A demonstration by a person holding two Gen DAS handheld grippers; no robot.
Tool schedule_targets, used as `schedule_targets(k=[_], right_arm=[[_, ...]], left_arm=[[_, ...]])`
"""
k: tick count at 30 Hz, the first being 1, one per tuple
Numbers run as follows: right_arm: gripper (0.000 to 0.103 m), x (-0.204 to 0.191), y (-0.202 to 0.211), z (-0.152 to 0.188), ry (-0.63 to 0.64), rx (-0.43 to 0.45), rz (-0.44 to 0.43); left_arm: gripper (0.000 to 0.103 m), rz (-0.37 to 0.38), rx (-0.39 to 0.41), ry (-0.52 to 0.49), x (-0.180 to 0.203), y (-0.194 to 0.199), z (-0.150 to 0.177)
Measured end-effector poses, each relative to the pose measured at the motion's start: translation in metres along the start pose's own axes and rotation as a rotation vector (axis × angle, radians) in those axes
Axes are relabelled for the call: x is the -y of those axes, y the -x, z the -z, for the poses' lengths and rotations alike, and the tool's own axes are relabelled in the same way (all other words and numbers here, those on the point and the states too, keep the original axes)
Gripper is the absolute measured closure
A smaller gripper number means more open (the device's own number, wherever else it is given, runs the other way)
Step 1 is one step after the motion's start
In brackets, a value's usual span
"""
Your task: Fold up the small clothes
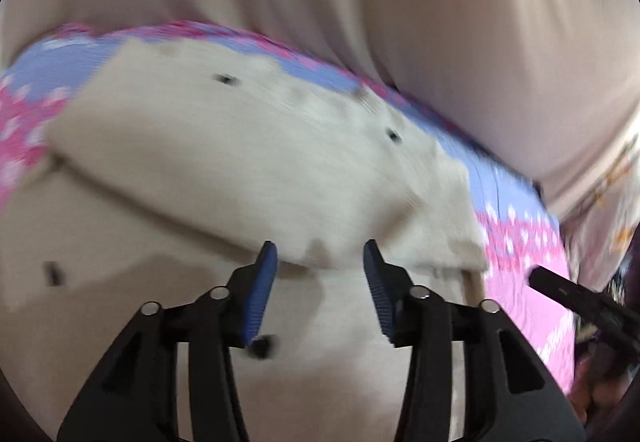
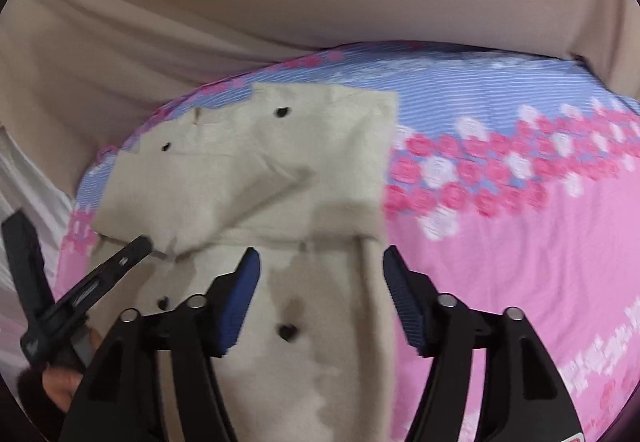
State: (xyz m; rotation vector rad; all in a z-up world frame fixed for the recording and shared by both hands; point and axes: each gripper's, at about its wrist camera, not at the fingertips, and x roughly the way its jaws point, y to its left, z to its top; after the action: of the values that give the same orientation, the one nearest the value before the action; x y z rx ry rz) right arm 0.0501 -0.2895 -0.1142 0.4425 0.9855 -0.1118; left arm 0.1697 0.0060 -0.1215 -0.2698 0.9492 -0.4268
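A small cream garment [image 1: 224, 145] with dark buttons lies flat on a pink and blue flowered bedsheet [image 1: 524, 242]; its far part is folded over the near part. My left gripper [image 1: 320, 262] is open, hovering just above the fold edge, holding nothing. In the right wrist view the same garment [image 2: 256, 177] lies left of centre. My right gripper [image 2: 320, 274] is open above the garment's near right part, empty. The left gripper's finger shows in the right wrist view [image 2: 120, 266] at the garment's left edge. The right gripper shows in the left wrist view [image 1: 580, 298].
Beige fabric [image 1: 400, 1] rises behind the bed, also seen in the right wrist view [image 2: 280, 1]. The flowered sheet [image 2: 520, 201] stretches wide to the right of the garment. A hand [image 2: 60, 382] holds the left gripper at the lower left.
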Motion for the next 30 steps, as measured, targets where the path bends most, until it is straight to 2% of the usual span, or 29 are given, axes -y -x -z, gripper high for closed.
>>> schedule_targets(k=[3,6,9,10,11,12,14,15,17,18,19,20,22,24,26,28,30], right_arm=[[0.039,-0.005,-0.039,-0.023,-0.056,-0.029,-0.075],[0.040,-0.004,-0.079,-0.037,-0.146,-0.080,-0.059],[0.041,-0.007,-0.089,-0.037,-0.231,-0.094,-0.092],[0.041,-0.012,-0.091,-0.035,-0.223,-0.097,-0.075],[0.041,-0.021,-0.108,-0.029,-0.177,-0.151,-0.028],[0.041,-0.021,-0.108,-0.029,-0.177,-0.151,-0.028],[0.067,-0.028,-0.118,-0.027,-0.144,-0.158,-0.002],[0.096,-0.034,-0.116,-0.030,-0.112,-0.138,-0.014],[0.096,-0.041,-0.104,-0.044,-0.121,-0.098,-0.080],[0.096,-0.047,-0.086,-0.059,-0.102,-0.033,-0.107],[0.096,-0.060,-0.053,-0.084,-0.036,0.078,-0.124],[0.096,-0.066,-0.036,-0.098,0.002,0.132,-0.128],[0.096,-0.069,-0.022,-0.116,0.052,0.178,-0.101],[0.096,-0.059,-0.042,-0.124,0.073,0.137,-0.032],[0.096,-0.043,-0.069,-0.117,0.031,0.059,-0.005],[0.096,-0.030,-0.081,-0.111,-0.001,0.025,-0.001],[0.096,-0.026,-0.081,-0.109,-0.020,0.033,-0.015]], left_arm=[[0.057,-0.023,0.031,0.153,-0.057,0.021,-0.015],[0.057,-0.056,0.050,0.300,-0.105,0.034,-0.027],[0.057,-0.099,0.098,0.357,-0.136,0.050,-0.031],[0.057,-0.113,0.107,0.356,-0.143,0.054,-0.034],[0.057,-0.128,0.112,0.360,-0.151,0.055,-0.033],[0.057,-0.131,0.109,0.376,-0.158,0.053,-0.033],[0.057,-0.117,0.096,0.414,-0.167,0.046,-0.035],[0.057,-0.105,0.097,0.434,-0.166,0.041,-0.035],[0.057,-0.071,0.116,0.464,-0.164,0.035,-0.041],[0.057,-0.048,0.125,0.487,-0.165,0.031,-0.046],[0.057,-0.027,0.127,0.509,-0.166,0.028,-0.048],[0.057,-0.002,0.122,0.547,-0.168,0.021,-0.054],[0.057,0.035,0.099,0.600,-0.172,0.005,-0.062],[0.057,0.053,0.077,0.640,-0.175,-0.009,-0.066],[0.057,0.063,0.037,0.735,-0.182,-0.029,-0.064],[0.060,0.097,0.013,0.868,-0.193,-0.041,-0.055],[0.060,0.111,0.027,0.923,-0.197,-0.039,-0.052]])
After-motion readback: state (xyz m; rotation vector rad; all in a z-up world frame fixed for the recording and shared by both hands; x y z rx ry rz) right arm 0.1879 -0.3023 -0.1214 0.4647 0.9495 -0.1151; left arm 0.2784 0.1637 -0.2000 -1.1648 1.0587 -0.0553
